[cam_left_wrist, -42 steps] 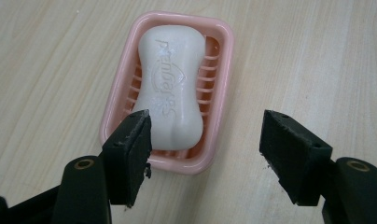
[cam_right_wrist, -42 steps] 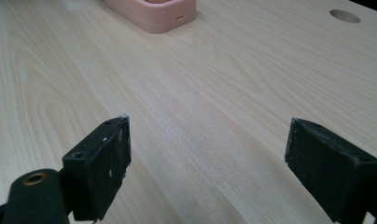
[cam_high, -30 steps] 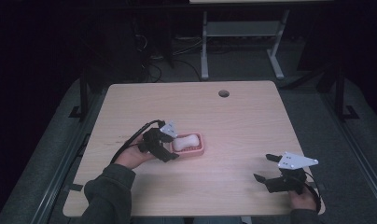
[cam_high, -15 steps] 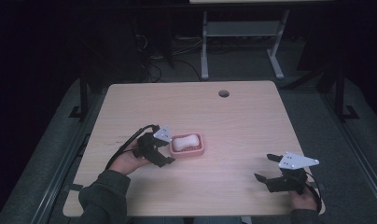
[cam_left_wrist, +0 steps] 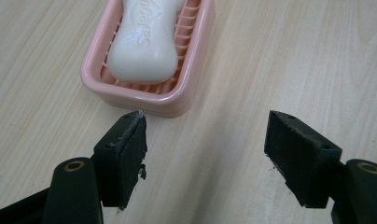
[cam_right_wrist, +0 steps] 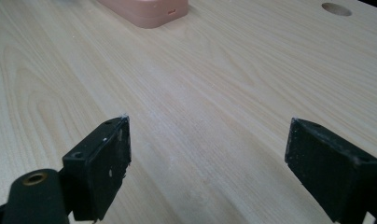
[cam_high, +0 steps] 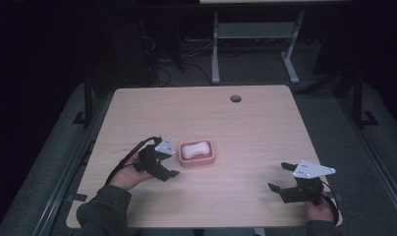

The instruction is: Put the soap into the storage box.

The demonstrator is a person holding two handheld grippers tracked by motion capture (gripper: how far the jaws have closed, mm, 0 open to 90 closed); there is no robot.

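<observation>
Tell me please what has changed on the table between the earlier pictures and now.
The left claw has drawn back from the soap dish toward the person. One second ago it reached over the dish's left end; now it is open, just short of the dish. The soap lies in the dish as before. The dish and the right claw, open, have not moved.

Far end of soap bar (cam_left_wrist: 144,42) and pink soap dish (cam_left_wrist: 196,79) cut off by top edge in left gripper view. Embossed lettering on soap too blurred to read. In right gripper view, dish (cam_right_wrist: 147,11) cropped at top edge, contents hidden. Right hand (cam_high: 318,210) partly cut by bottom edge in high view.
</observation>
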